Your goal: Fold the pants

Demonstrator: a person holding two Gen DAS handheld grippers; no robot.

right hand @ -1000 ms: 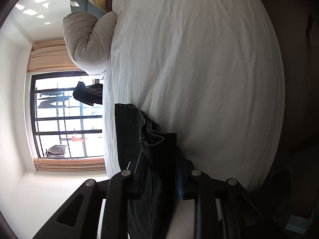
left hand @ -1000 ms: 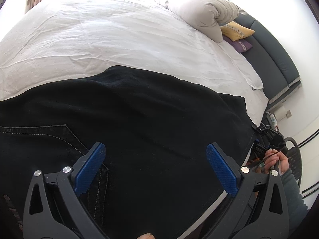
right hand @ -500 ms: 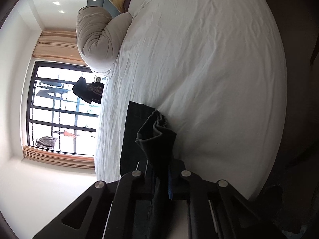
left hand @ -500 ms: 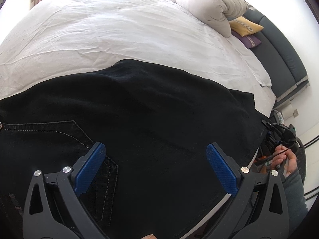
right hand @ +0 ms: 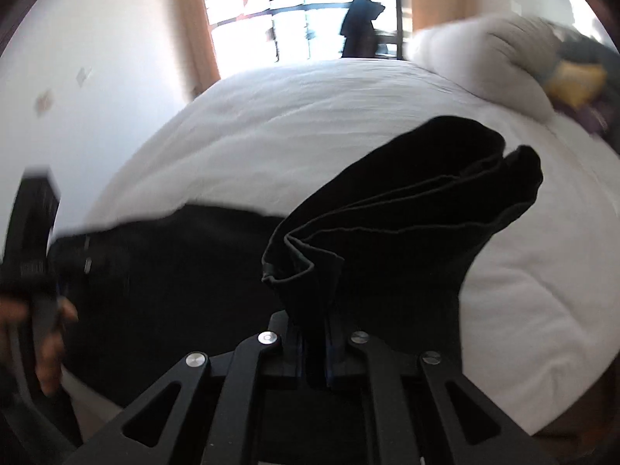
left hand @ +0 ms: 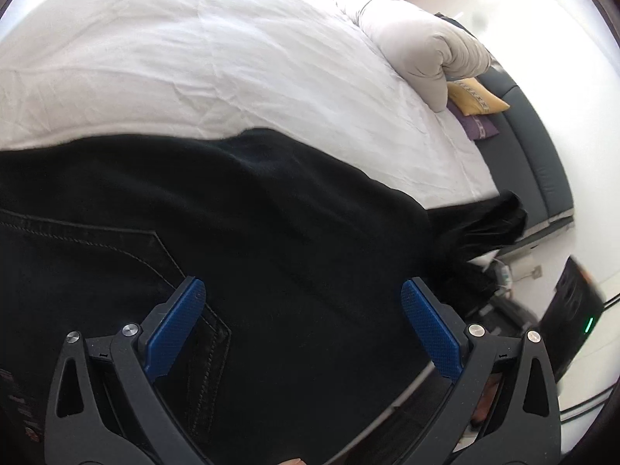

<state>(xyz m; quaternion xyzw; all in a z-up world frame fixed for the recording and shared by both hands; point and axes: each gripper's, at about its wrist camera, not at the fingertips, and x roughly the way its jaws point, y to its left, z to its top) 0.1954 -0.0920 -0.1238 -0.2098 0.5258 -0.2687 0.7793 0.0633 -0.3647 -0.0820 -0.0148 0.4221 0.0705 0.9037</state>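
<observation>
- My left hand-held gripper (left hand: 302, 321) is released, its blue pads (left hand: 176, 329) spread wide and hovering over the seat end of the pants (left hand: 271, 232); whether the pads touch the cloth I cannot tell. It grips nothing.
- Under it the black pants lie spread across the near edge of the bed (left hand: 193, 58), with a back pocket (left hand: 116, 267) and its stitching showing at the left. This end looks flat and not yet folded over.
- My right hand-held gripper (right hand: 316, 352) is clenched on the leg end of the pants (right hand: 407, 213). The cuffs stand bunched in layers above the jaws, lifted off the bed.
- I judge the task is early to midway: the two legs seem to be stacked one on the other, and the lengthwise fold is only starting. Left to do, as I see it: carry the cuffs over toward the waist, lay them down, square the edges, and perhaps fold once more.
- The white sheet is wrinkled but bare beyond the pants, so there is room for the fold.
- Farther right, a rolled duvet (left hand: 418, 42) sits by the head of the bed, with a yellow cushion (left hand: 474, 97) and a purple cushion (left hand: 478, 128) against the dark headboard (left hand: 542, 162).
- The right wrist view shows a bright window (right hand: 302, 11) with tan curtains (right hand: 197, 23), and it is blurred at the edges.
</observation>
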